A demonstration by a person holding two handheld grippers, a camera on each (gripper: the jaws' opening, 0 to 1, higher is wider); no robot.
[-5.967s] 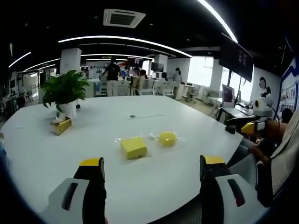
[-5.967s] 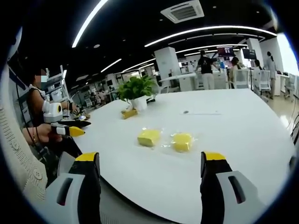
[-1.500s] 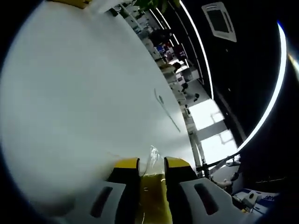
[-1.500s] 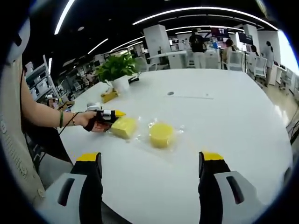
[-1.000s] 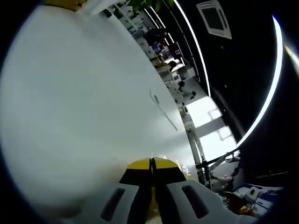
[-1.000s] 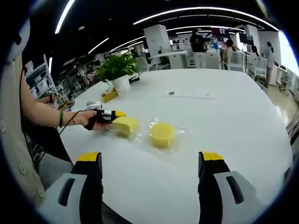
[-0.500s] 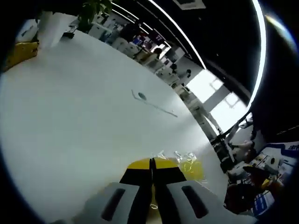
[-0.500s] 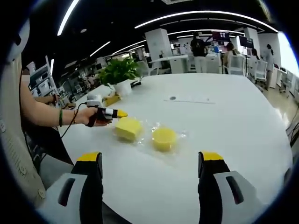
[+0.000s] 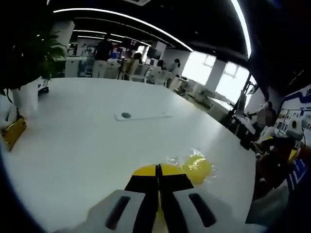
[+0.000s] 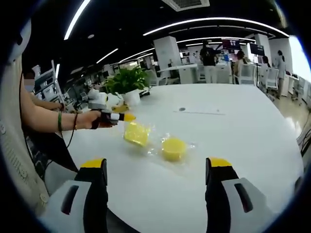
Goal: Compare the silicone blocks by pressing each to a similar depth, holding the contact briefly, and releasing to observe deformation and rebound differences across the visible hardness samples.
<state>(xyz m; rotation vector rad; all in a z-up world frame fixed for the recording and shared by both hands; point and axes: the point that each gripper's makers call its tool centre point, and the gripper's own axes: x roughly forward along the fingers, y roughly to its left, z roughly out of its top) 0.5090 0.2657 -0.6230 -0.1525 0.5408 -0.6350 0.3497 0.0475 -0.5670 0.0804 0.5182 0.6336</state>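
White table (image 10: 233, 131); potted plant (image 10: 127, 82) at far edge; people standing in background (image 10: 210, 56); ceiling light strips.

My right hand-held gripper (image 10: 158, 177) hangs with jaws wide apart over the white tabletop (image 10: 252, 131). Ahead lie a square yellow block (image 10: 136, 133) and a round yellow block (image 10: 174, 148). My left hand-held gripper (image 10: 118, 117) has its tip at the square block's far corner, which is tilted up.

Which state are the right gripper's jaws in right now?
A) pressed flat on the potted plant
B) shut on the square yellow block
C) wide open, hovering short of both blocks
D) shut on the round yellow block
C: in the right gripper view the right gripper shows its jaws spread far apart, with the round yellow block and the square yellow block lying beyond them on the white table, untouched by them.
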